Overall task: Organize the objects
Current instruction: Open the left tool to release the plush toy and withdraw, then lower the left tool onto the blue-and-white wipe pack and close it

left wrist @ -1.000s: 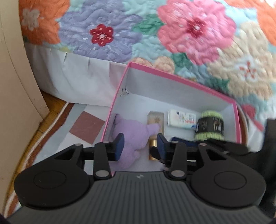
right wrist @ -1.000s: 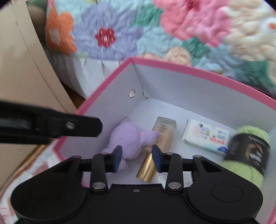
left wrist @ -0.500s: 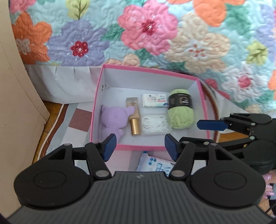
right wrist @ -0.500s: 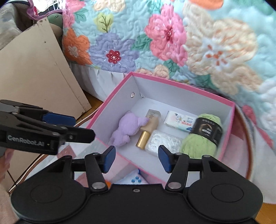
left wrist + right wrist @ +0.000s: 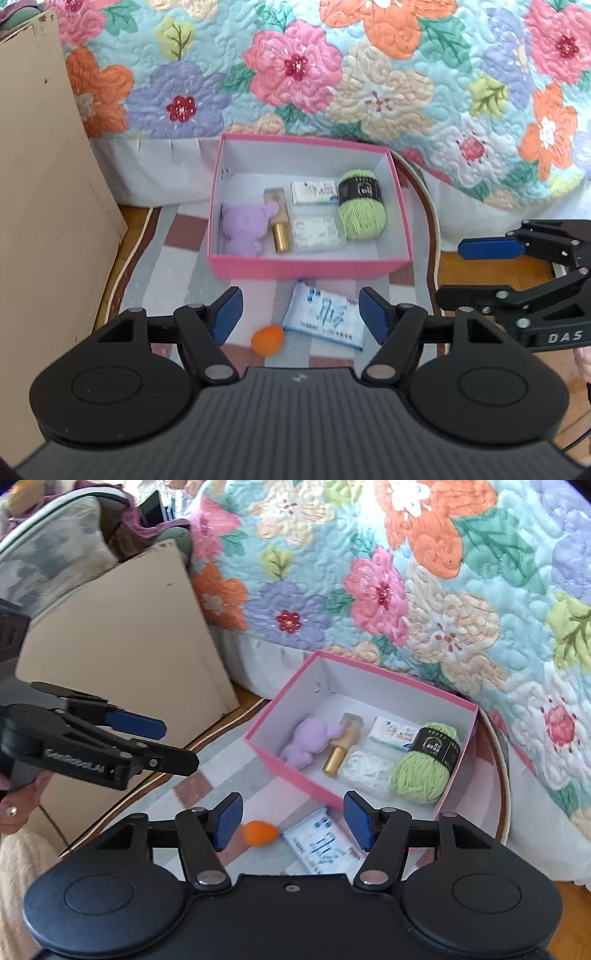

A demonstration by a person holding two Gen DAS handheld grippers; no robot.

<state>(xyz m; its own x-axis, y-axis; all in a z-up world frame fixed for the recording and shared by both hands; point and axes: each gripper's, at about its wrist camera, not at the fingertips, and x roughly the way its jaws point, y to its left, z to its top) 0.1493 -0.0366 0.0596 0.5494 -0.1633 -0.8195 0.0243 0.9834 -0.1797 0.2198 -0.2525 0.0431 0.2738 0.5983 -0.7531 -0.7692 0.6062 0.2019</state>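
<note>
A pink box (image 5: 310,267) sits on the rug and holds a purple plush (image 5: 243,230), a gold bottle (image 5: 279,225), a white tissue packet (image 5: 314,192), a clear bag of white items (image 5: 316,232) and green yarn (image 5: 362,212). In front of it lie a blue-white wipes pack (image 5: 325,319) and an orange egg-shaped sponge (image 5: 266,339). My left gripper (image 5: 301,306) hovers above these, jaws opening, nothing between them. My right gripper (image 5: 293,814) hangs over the same spot, jaws opening and empty. Each shows in the other's view: right gripper (image 5: 469,271), left gripper (image 5: 177,746).
A floral quilt (image 5: 369,74) drapes over the bed behind the box. A tan cardboard panel (image 5: 44,184) stands at the left. The patterned rug (image 5: 177,258) ends on wooden floor (image 5: 476,269) to the right. A hand (image 5: 14,801) holds the left gripper.
Both grippers have risen and drawn back out of the box, and their jaws have widened. The wipes pack and the orange sponge have come into view below them.
</note>
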